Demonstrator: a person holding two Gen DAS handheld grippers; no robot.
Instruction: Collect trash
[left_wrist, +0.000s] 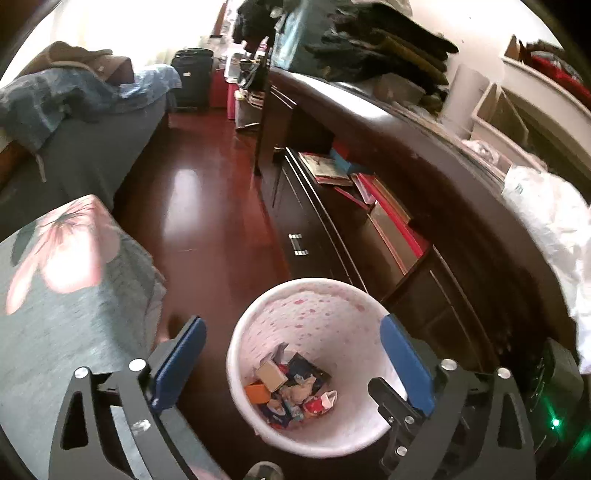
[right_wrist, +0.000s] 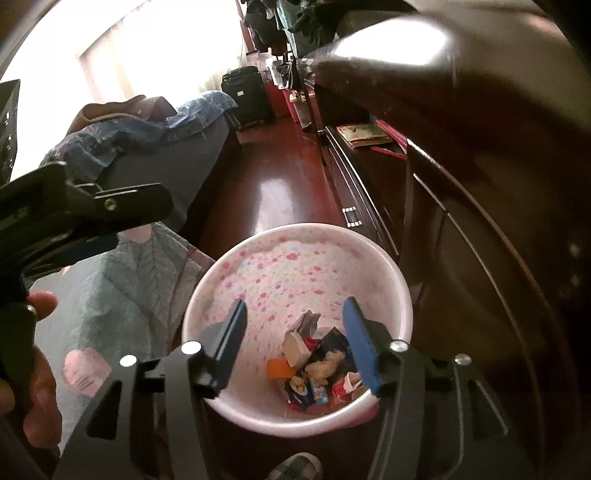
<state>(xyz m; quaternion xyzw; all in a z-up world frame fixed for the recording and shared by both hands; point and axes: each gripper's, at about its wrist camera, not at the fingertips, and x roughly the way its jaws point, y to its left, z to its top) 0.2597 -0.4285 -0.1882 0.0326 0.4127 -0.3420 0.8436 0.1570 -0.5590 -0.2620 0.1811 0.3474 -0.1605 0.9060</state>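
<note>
A white waste bin with pink flower dots (left_wrist: 306, 317) stands on the dark red floor, also in the right wrist view (right_wrist: 295, 273). Several pieces of trash (left_wrist: 291, 387), small boxes and crumpled wrappers, lie at its bottom; they also show in the right wrist view (right_wrist: 317, 365). My left gripper (left_wrist: 291, 332) is open and empty above the bin, jaws wide apart. My right gripper (right_wrist: 295, 317) is open and empty over the bin's mouth. The left gripper's body (right_wrist: 81, 210) and the hand that holds it show at the left of the right wrist view.
A dark wooden cabinet (left_wrist: 369, 236) with books on its shelf runs along the right. A bed with a grey flowered cover (left_wrist: 66, 295) is at the left. A white plastic bag (left_wrist: 554, 229) lies on the cabinet top. A black suitcase (left_wrist: 192, 77) stands far back.
</note>
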